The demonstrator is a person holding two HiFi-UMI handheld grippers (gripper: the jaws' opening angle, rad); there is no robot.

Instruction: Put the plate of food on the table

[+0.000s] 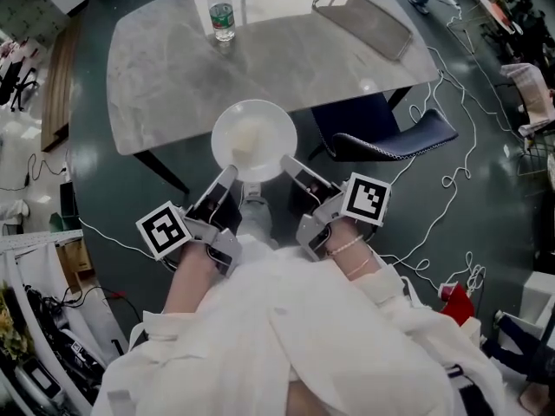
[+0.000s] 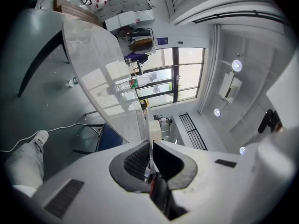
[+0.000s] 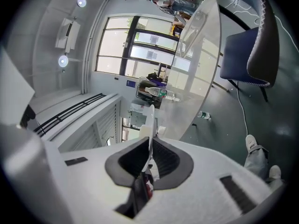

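Left gripper [image 1: 228,173] clamps the near-left rim of the plate [image 1: 254,137] and right gripper [image 1: 287,162] clamps its near-right rim, so we hold it level right at the table's [image 1: 165,76] near edge. Tabletop lies straight ahead, both grippers equally close, so probably a forward push, then down. Count: one plate, one pale food [image 1: 247,134] lump, one bottle [image 1: 222,11] far-left on the table, one tray [image 1: 364,22] far-right.

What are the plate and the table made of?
The plate looks like glossy white ceramic, or maybe plastic: it is smooth and plain with a thin rim. The table looks like polished grey marble or a stone-look top: it has cloudy veins and shiny reflections.
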